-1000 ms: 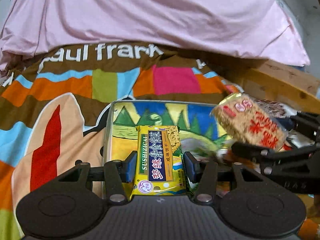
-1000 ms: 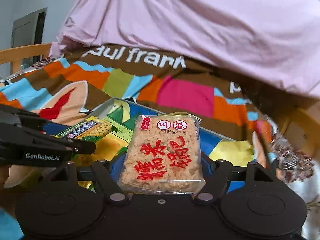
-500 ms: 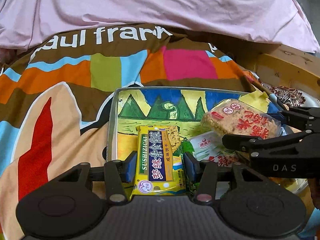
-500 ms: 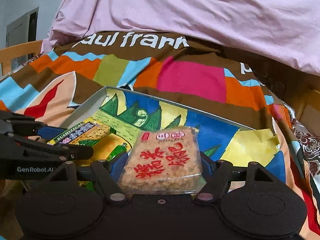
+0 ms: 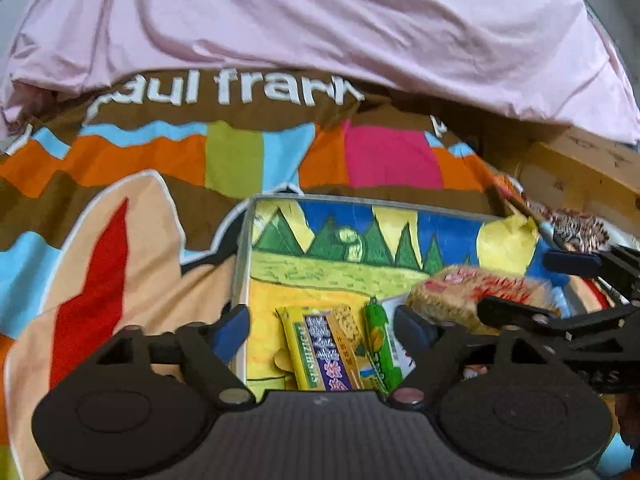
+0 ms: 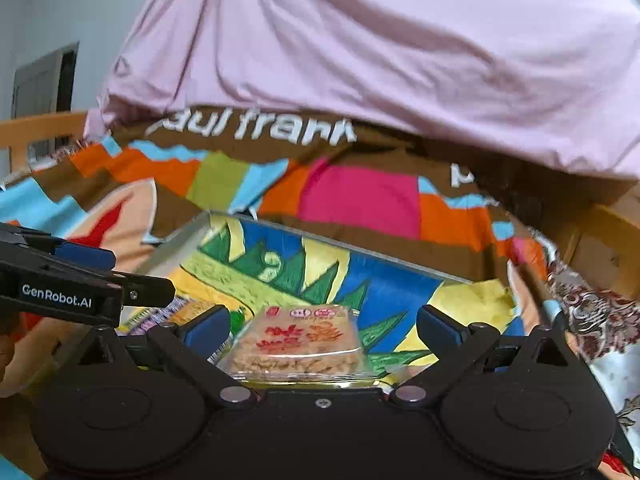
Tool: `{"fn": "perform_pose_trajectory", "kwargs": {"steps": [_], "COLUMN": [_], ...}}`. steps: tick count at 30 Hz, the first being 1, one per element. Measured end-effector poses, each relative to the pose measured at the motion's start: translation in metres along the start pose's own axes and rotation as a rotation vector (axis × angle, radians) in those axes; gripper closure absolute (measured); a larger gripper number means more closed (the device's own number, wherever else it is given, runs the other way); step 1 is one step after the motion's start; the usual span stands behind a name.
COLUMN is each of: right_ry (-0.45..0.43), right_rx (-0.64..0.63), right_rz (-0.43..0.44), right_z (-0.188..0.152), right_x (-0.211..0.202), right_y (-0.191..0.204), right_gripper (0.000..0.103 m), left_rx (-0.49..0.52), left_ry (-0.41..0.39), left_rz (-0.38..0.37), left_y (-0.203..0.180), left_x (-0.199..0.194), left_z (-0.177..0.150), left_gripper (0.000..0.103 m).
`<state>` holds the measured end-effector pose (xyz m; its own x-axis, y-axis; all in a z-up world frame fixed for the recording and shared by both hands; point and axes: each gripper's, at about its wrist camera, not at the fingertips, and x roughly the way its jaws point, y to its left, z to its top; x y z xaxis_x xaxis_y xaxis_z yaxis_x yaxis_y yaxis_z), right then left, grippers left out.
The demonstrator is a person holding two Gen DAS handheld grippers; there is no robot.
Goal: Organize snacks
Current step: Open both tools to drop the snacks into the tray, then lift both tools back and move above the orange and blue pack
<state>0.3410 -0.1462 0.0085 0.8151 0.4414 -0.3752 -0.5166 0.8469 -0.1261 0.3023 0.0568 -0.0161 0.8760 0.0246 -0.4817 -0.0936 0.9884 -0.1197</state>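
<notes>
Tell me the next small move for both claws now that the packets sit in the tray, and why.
Probably draw both back and clear. The left claw stands open around the yellow biscuit packet, and the right claw open around the rice cracker packet, jaws having just opened. Both packets appear to rest in the painted tray, released.

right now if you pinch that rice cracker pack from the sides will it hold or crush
The rice cracker pack looks like puffed grain in a clear wrapper, so probably light and crumbly. The glossy film may slip. Lying flat in the tray, it seems unlikely to roll.
</notes>
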Motion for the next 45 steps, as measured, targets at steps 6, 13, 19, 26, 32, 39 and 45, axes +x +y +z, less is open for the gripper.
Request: {"fn": "perform_pose_trajectory", "kwargs": {"steps": [6,13,19,26,32,39,45], "right_ry": [-0.071,-0.112,-0.109,-0.081,-0.051,0.003,0.05], "right_rx": [0.047,0.09,0.13,0.13,0.151,0.15,0.124], "right_rz": [-0.006,-0.009,-0.015,-0.029,-0.026,-0.017,-0.015], "right_z": [0.005,0.004,-0.009,-0.03,-0.048,-0.065,-0.077], "right_x": [-0.041,-0.092,-0.132,-0.176,-0.204,-0.222,-0.229], "right_y": [-0.001,-0.004,-0.003,0.006,0.011,0.025,0.038], "right_gripper": [0.001,0.001,0.001,0.001,0.001,0.001,0.001], "left_rx": [-0.027,-0.051,-0.057,-0.055,-0.08,-0.091,-0.089], "left_ry": [-0.068,-0.137,-0.179,-0.189,-0.153,-0.079,0.037], "left_rz": [0.009,0.019,0.034,0.033,0.031,0.043,0.028], "left_y": [-0.002,-0.005,-0.01,-0.013,-0.013,-0.012,-0.012], "left_x": [-0.029,-0.07,-0.108,-0.15,-0.179,-0.201,-0.204], "left_z": [0.0,-0.001,-0.01,-0.03,-0.054,-0.084,-0.107], "left_gripper": [0.006,0.001,0.001,0.0,0.0,0.0,0.0]}}
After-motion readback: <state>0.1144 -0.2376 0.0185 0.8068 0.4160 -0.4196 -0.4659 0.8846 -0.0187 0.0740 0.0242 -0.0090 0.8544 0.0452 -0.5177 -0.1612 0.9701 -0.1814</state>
